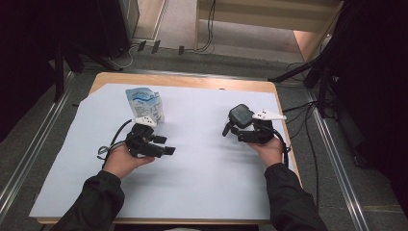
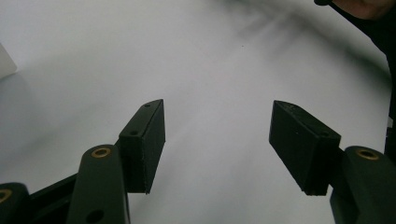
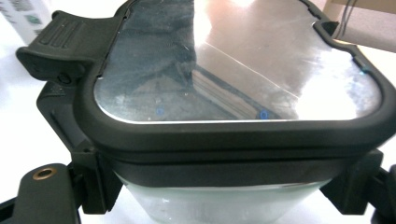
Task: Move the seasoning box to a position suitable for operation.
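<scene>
A clear container with a black snap-on lid [image 1: 240, 115] is held just above the white paper on the right. My right gripper [image 1: 234, 129] is shut on it, one jaw against each side of its body. In the right gripper view the container [image 3: 233, 93] is very close, its shiny lid panel reflecting the room and a black latch [image 3: 58, 42] sticking out at the left. My left gripper [image 1: 167, 145] rests on the left part of the paper and points right. It is open, and the left gripper view shows nothing between the fingertips of this gripper [image 2: 217, 116].
A blue-and-white pouch [image 1: 144, 103] stands upright behind the left gripper. A large white paper sheet [image 1: 202, 178] covers the wooden table [image 1: 192, 82]. Cables and dark stands lie on the floor around the table.
</scene>
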